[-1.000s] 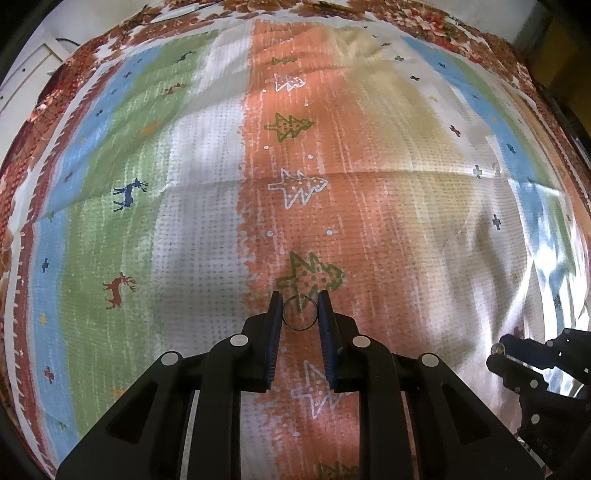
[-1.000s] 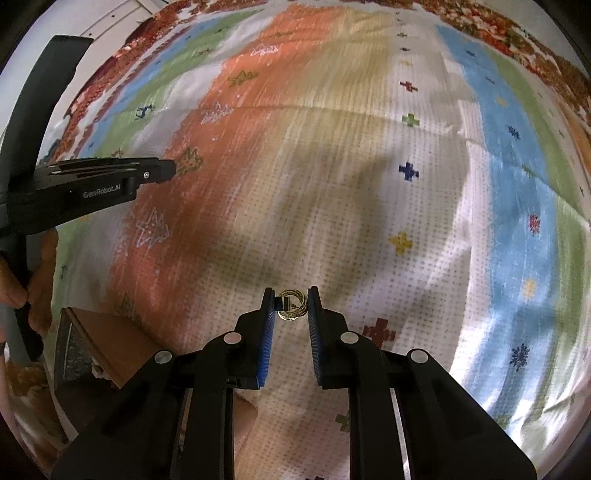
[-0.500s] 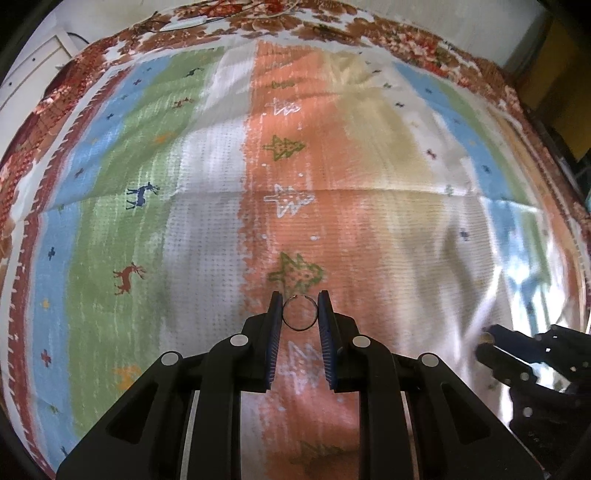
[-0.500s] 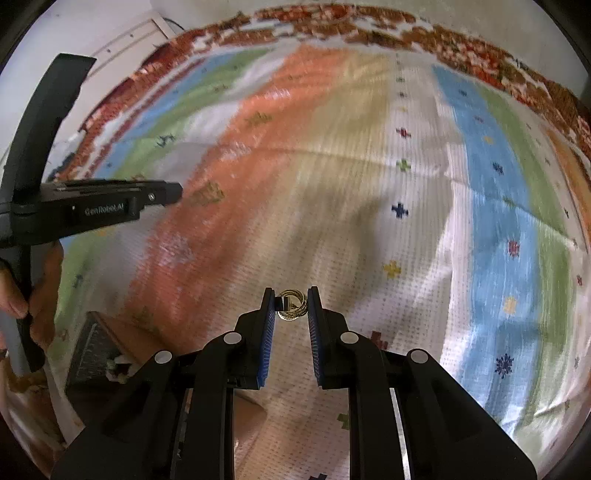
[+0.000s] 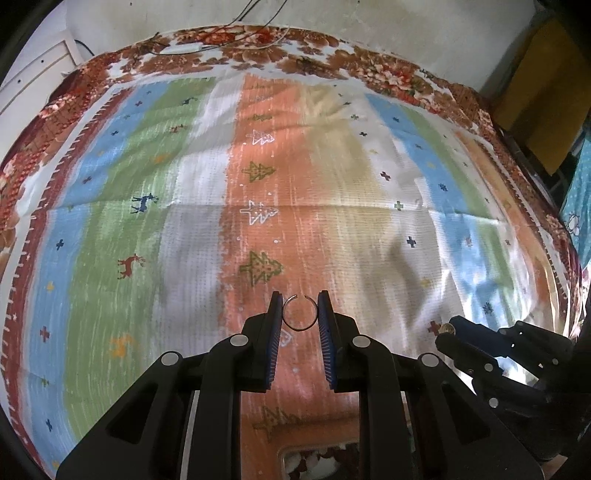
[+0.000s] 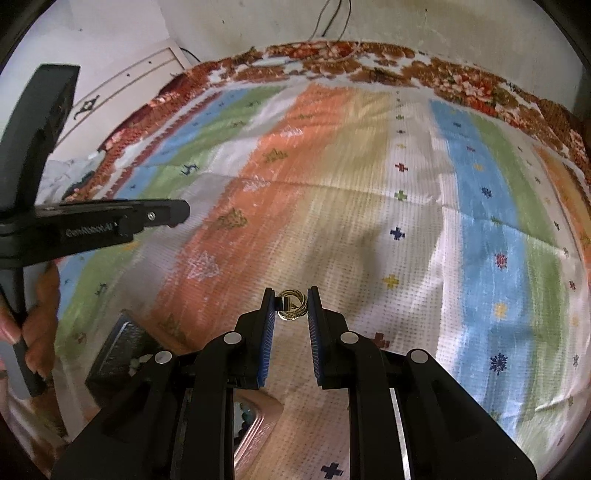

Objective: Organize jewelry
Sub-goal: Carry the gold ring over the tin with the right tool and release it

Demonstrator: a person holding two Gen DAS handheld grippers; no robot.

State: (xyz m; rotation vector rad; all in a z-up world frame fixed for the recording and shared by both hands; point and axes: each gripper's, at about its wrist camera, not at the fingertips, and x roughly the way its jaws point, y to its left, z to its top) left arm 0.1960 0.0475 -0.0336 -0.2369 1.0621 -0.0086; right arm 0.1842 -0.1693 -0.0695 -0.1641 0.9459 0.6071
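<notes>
My left gripper is shut on a thin open silver ring, held above the striped cloth. My right gripper is shut on a gold twisted ring, also held in the air. The right gripper shows at the right of the left wrist view with the gold ring at its tip. The left gripper shows at the left of the right wrist view. A wooden jewelry box with beads inside lies below both grippers; its edge also shows in the left wrist view.
A striped cloth with trees and reindeer covers the bed. A white wall with cables stands behind. A white cabinet is at the far left. A yellow-brown panel stands at the right.
Both grippers have risen and pulled back from the cloth, each still holding its ring. More of the bed, the wall and the jewelry box have come into view.
</notes>
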